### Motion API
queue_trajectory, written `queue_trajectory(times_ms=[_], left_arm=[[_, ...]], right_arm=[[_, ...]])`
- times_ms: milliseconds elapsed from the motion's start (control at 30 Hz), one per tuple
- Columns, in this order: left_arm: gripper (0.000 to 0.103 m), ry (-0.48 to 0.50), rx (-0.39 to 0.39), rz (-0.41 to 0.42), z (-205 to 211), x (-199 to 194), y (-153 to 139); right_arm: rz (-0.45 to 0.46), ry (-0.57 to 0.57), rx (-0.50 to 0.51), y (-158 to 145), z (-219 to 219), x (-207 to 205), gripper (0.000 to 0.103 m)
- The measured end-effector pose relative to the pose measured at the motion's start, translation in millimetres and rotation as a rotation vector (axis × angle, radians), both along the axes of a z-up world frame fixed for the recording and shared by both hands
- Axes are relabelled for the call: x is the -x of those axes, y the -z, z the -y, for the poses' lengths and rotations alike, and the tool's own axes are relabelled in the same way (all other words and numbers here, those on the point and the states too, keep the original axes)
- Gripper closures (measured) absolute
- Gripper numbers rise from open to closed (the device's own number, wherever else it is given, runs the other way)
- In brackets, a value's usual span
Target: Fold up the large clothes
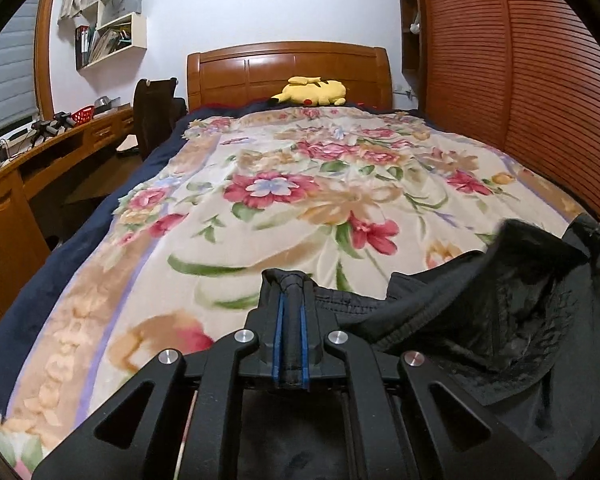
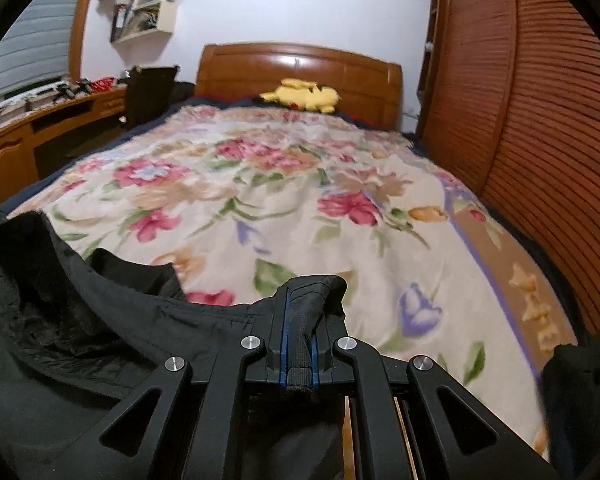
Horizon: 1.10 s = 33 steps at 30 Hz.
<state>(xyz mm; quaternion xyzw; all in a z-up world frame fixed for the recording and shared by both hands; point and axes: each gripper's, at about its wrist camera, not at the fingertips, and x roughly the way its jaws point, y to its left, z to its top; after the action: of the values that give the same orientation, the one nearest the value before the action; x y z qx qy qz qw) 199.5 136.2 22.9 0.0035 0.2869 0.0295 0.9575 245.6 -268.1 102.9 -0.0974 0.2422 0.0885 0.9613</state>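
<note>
While black garment sags between, both jaws pinch hem.

Floral blanket spread over a navy sheet; yellow plush toy lying by the wooden headboard. Desk at left (cluttered), wall shelves above, slatted wardrobe at right.

My left gripper is clamped on the black garment, which spills toward three o'clock over the floral blanket.
</note>
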Motion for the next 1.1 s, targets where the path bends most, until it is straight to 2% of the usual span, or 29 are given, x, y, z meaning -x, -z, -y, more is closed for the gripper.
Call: queue_trajectory(times_ms=[133,200,300,333,367,400,433,467,633,800,967,1100], left_arm=[[0.083,0.012,0.004,0.025,5.1,14.4,1.4],[0.069,0.025,-0.011,0.054,11.3,27.3,-2.4],[0.053,0.054,0.014,0.086,18.9,48.8,-9.7],[0.050,0.062,0.022,0.093,21.1,55.0,-11.1],[0.041,0.070,0.026,0.099,24.2,62.6,-12.2],[0.029,0.082,0.028,0.105,28.3,73.1,-12.3],[0.023,0.088,0.032,0.108,30.5,77.1,-12.3],[0.020,0.100,0.046,0.112,33.5,86.3,-10.9],[0.020,0.140,0.030,0.088,47.8,109.0,-4.9],[0.020,0.163,0.044,0.064,50.3,124.5,6.7],[0.020,0.159,0.050,0.030,45.0,127.4,25.0],[0.020,0.144,0.062,0.022,36.2,124.6,33.4]], right_arm=[[-0.014,-0.024,0.000,15.7,-10.0,-6.2,0.095],[-0.018,-0.018,-0.011,17.0,-8.8,-6.7,0.090],[-0.009,0.000,0.010,16.6,-7.1,-1.5,0.081],[-0.002,0.003,0.023,16.8,-8.9,0.1,0.072],[0.005,-0.004,0.023,17.6,-11.2,1.7,0.059],[0.016,-0.012,0.019,14.3,-13.9,6.9,0.051],[0.034,-0.013,0.020,13.1,-15.9,12.7,0.035],[0.057,-0.011,0.022,11.9,-17.5,18.9,0.024],[0.079,-0.073,0.018,9.3,-31.3,40.2,0.021],[0.053,-0.216,0.033,18.3,-55.9,54.8,0.021],[0.009,-0.308,0.074,24.6,-85.1,52.2,0.021],[-0.034,-0.359,0.105,26.2,-105.8,34.5,0.021]])
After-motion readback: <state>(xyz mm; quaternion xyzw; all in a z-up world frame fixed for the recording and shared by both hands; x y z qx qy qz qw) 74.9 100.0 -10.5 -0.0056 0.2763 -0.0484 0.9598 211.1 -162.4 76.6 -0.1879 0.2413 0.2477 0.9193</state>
